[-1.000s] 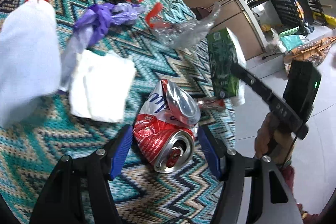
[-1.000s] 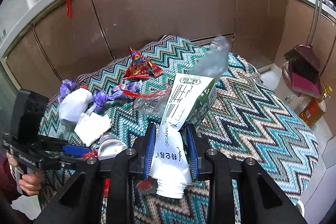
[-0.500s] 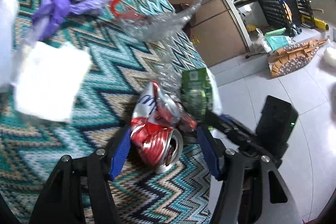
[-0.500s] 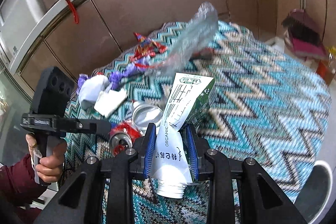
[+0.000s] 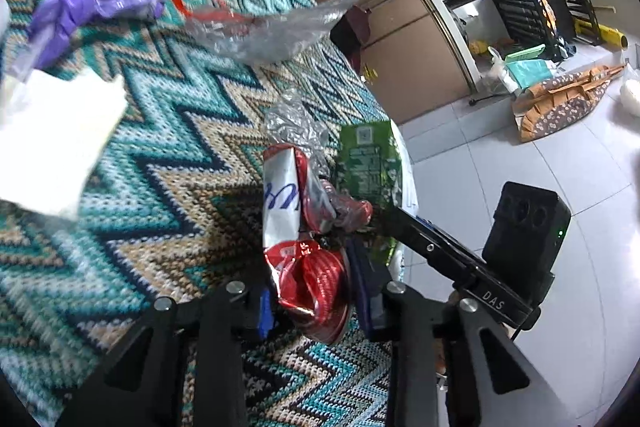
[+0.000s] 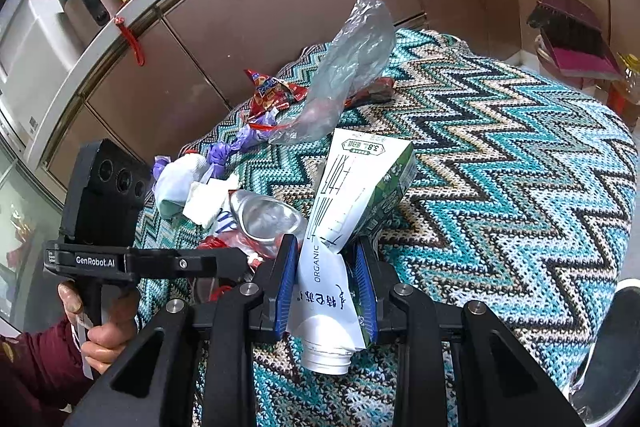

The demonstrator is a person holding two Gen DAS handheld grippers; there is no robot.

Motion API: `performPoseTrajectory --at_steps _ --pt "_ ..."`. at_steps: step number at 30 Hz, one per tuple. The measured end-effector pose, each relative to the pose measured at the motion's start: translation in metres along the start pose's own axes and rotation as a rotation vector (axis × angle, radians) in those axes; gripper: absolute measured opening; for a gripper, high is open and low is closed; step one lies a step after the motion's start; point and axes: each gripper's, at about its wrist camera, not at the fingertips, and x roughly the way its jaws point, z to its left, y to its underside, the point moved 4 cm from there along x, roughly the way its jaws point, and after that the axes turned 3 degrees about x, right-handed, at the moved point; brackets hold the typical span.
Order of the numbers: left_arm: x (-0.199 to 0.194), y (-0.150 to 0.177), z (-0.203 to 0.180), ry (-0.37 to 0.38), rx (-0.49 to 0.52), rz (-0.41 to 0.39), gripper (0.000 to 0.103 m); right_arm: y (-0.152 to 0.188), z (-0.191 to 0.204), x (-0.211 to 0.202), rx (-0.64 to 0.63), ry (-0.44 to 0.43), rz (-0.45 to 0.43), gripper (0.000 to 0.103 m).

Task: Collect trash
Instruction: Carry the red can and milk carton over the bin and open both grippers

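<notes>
1. Left gripper [image 5: 310, 301] pinches the crushed soda can [image 5: 304, 247] between its fingers.
2. Right gripper [image 6: 326, 291] pinches the flattened milk carton [image 6: 348, 219] likewise.
3. Step: pickup complete. Next: carry both to a bin; none visible.

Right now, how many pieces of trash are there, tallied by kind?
Crushed red aluminium cans: 1
Green and white milk cartons: 1
Clear crumpled plastic bags: 1
Purple knotted plastic bags: 1
Red snack wrappers: 1
White folded tissues: 1
Total: 6
</notes>
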Motion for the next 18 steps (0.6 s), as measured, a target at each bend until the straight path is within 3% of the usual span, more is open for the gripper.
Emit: performPoseTrajectory --at_steps 7,12,18 --pt "-0.041 0.002 -0.012 -0.080 0.044 -0.083 0.029 0.009 0.001 -0.027 0.013 0.004 -0.045 0.029" --pt "-0.058 0.001 -0.045 -0.046 0.102 -0.110 0.029 0.016 -0.004 -0.062 0.052 -0.005 -0.123 0.029" --pt "-0.035 0.002 -0.104 0.003 0.187 -0.076 0.029 0.027 -0.030 -0.121 0.100 0.057 -0.229 0.029"
